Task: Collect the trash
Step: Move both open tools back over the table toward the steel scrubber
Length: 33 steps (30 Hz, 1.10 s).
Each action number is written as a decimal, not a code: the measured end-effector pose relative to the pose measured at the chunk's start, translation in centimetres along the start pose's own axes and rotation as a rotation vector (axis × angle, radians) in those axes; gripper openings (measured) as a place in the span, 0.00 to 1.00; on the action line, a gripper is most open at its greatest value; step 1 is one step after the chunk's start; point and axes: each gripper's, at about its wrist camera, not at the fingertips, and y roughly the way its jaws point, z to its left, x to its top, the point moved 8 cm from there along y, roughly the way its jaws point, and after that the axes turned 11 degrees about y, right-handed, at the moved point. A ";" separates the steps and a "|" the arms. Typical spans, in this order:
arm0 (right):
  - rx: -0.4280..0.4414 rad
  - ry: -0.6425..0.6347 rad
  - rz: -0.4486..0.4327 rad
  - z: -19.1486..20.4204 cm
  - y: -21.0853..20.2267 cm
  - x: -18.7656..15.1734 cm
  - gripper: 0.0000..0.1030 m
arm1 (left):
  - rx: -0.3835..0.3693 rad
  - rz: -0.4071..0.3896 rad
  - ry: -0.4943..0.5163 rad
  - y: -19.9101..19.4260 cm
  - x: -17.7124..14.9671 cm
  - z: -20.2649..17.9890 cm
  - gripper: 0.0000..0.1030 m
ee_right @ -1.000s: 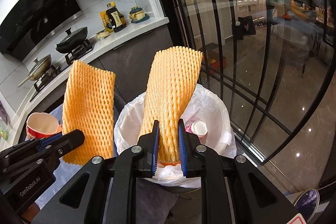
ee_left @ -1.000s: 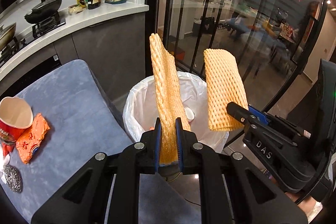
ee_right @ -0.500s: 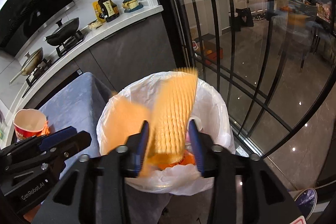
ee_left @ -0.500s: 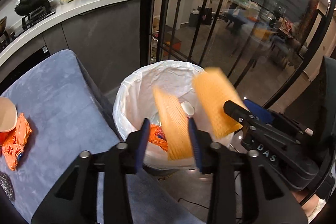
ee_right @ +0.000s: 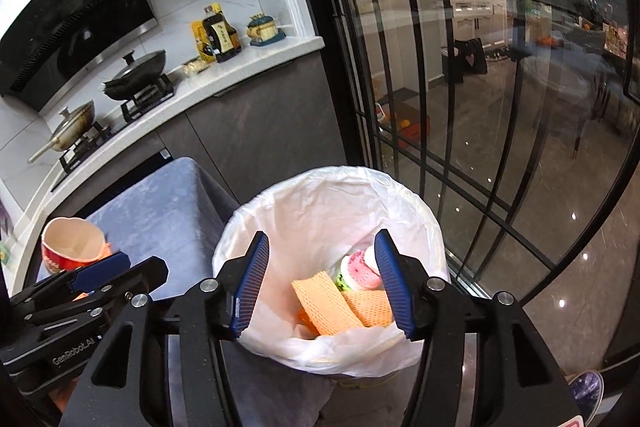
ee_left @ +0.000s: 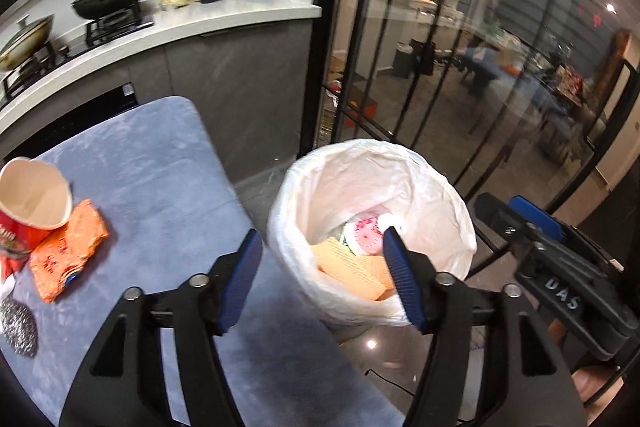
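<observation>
A trash bin with a white liner (ee_left: 420,163) (ee_right: 320,183) stands on the floor beside the table. Two orange foam net sleeves (ee_left: 352,269) (ee_right: 326,305) lie inside it with a pink-and-white cup (ee_right: 358,273). My left gripper (ee_left: 322,251) is open and empty, over the bin's near left rim. My right gripper (ee_right: 320,259) is open and empty above the bin; it also shows at the right of the left wrist view (ee_left: 516,215). On the table a red paper cup (ee_left: 34,201) (ee_right: 72,245), an orange wrapper (ee_left: 66,251) and a steel scourer (ee_left: 18,327) lie at the left.
The table has a blue-grey cloth (ee_left: 160,179). A kitchen counter (ee_left: 168,27) with pans and bottles runs behind it. Black-framed glass doors (ee_right: 460,87) stand behind the bin.
Both grippers opened and let go of the orange foam sleeves, which dropped into the bin. Both sets of jaws now stand wide apart.
</observation>
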 end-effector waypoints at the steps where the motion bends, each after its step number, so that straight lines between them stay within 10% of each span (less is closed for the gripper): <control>1: 0.004 -0.007 -0.005 0.5 -0.3 0.0 0.53 | 0.008 -0.006 -0.013 -0.5 -0.1 0.5 0.61; 33: 0.256 -0.224 0.124 20.3 -3.9 -12.2 0.64 | 0.424 0.031 -0.355 -13.7 -14.5 23.3 0.87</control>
